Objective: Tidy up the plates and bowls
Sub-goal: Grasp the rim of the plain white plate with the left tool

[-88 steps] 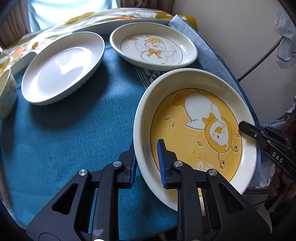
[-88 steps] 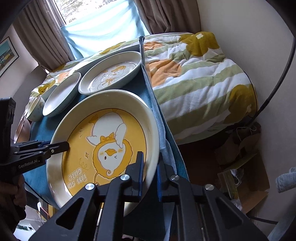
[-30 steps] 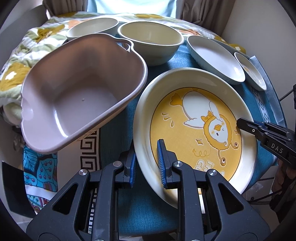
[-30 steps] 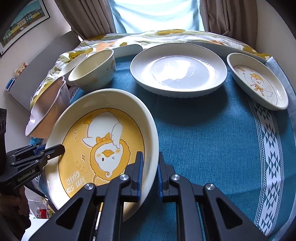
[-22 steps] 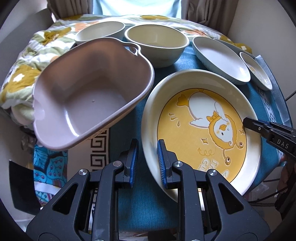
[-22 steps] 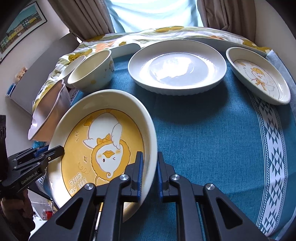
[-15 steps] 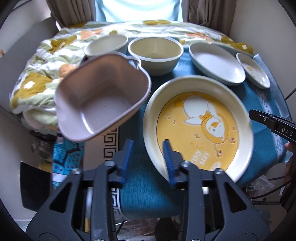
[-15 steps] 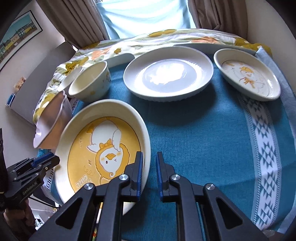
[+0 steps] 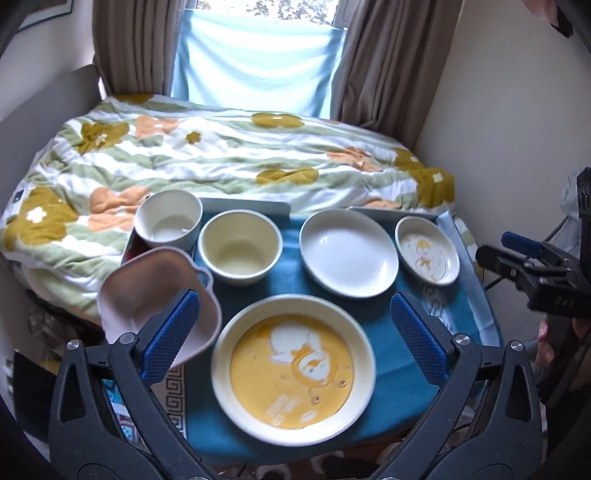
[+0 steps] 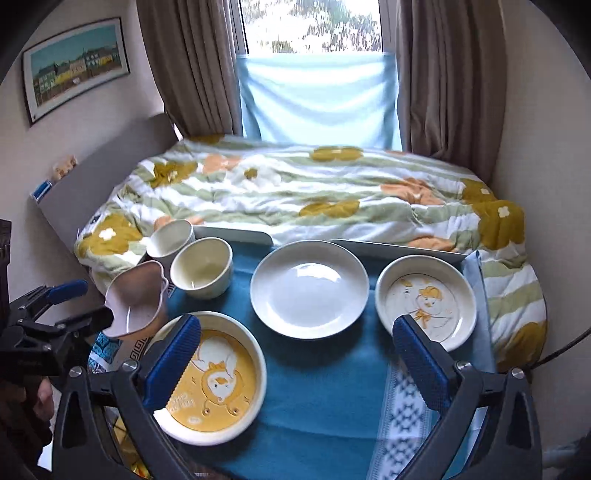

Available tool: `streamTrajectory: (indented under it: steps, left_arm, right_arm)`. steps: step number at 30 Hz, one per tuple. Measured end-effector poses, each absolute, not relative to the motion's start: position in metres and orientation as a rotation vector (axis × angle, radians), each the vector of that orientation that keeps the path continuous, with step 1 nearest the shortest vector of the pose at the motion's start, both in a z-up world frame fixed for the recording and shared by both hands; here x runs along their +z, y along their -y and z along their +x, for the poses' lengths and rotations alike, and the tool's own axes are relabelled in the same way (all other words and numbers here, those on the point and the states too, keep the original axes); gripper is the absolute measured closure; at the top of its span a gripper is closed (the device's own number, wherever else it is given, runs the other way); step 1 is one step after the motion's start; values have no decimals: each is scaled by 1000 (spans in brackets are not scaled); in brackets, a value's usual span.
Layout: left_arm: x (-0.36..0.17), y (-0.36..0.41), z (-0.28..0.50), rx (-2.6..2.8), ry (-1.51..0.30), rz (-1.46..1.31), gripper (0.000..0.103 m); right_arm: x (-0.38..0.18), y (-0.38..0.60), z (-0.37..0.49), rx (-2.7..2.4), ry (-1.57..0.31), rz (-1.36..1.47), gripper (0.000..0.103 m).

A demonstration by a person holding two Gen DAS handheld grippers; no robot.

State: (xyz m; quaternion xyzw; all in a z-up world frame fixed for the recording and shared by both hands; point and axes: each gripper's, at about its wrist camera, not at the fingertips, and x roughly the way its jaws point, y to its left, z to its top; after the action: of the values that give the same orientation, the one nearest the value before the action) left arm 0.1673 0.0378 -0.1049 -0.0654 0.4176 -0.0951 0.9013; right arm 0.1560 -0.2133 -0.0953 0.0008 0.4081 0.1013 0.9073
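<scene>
Left claw [image 9: 295, 332] spread wide, empty; right claw [image 10: 295, 354] likewise. Yellow duck-print ceramic plate [image 9: 293, 373] lower centre on blue-clothed tabletop [image 9: 399, 373]; plate lettering blurred, unreadable.

both wrist cameras sit high above the near edge of the table [image 9: 399, 373], looking forward and down toward the bed [image 9: 229, 162] and window [image 10: 314, 33]. the left view stands over the yellow duck plate [image 9: 295, 369]; the right view sits farther right, with that plate [image 10: 210, 380] at its lower left. both views share all the dishes, and each catches the other gripper at its edge.
</scene>
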Motion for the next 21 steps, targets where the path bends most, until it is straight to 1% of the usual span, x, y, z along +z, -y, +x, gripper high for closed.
streamTrajectory:
  steps: [4,7,9,11,13,15,17,18,19,20,21]
  left_arm:
    - [-104,-14,187,-156,-874,-157,0]
    - [-118,0,205,-133,-921,-205,0]
    - [-136,9,221,-97,-987,-280,0]
    - [-156,18,235,-59,-1034,-350,0]
    - [-177,25,252,-10,-1074,-393,0]
    - [-199,31,268,38,-1116,-429,2]
    - [-220,38,284,51,-1153,-464,7]
    - [-228,40,290,53,-1173,-476,13]
    - [-238,44,296,57,-1201,-487,18]
    - [-245,45,300,62,-1222,-496,20]
    - [-253,47,304,74,-1244,-502,23]
  right_arm:
    - [-83,237,184,215,-804,-12,0]
    - [-95,251,220,250,-871,-75,0]
    - [-118,264,254,263,-978,-108,0]
    - [-145,282,286,332,-1063,-73,0]
    - [-169,291,311,405,-1121,-60,0]
    - [-193,290,337,480,-1162,-115,0]
    - [-213,285,356,570,-1200,-159,5]
    - [-222,280,364,616,-1216,-178,12]
    - [-230,275,369,655,-1232,-202,18]
    - [-238,269,375,687,-1248,-232,20]
    - [-245,265,381,714,-1260,-251,24]
